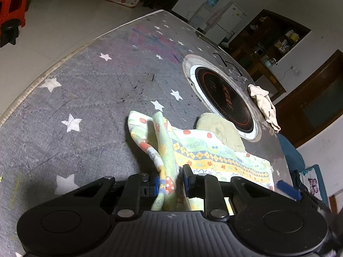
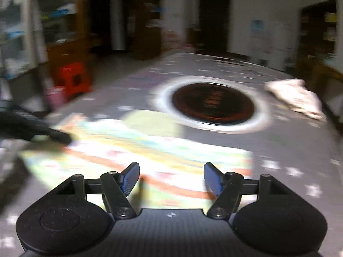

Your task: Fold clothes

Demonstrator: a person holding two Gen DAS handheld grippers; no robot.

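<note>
**Left gripper pinching patterned garment, right gripper spread above it**

My left gripper (image 1: 171, 181) is clenched on a bunched fold of the colourful patterned cotton garment (image 1: 214, 154), white-green-yellow with red dots and orange bands. The fold rises up between my blue-padded jaws and stands lifted off the bench, while the rest of the garment lies flat to the right of it on the grey star-print bench cover (image 1: 85, 98). A pale green ribbed piece (image 1: 218, 128) pokes out from under the garment's far edge, just beside the round black induction hob with white ring (image 1: 223, 94) set into the bench. A crumpled cream cloth (image 1: 264, 105) lies at the far rim of the hob, apart from the garment.

My right gripper (image 2: 171, 178) is released, jaws wide apart, nothing between them, hovering over the near part of the same patterned garment (image 2: 150, 150). That view is badly motion-blurred, so I cannot tell whether the fingertips touch the fabric. My left gripper shows as a dark blur at the left edge, at the garment's left end. The hob (image 2: 212, 105) sits past the garment, the cream cloth (image 2: 295, 96) far right. A red plastic stool (image 2: 74, 79) stands on the floor beyond the bench's left side.
</note>
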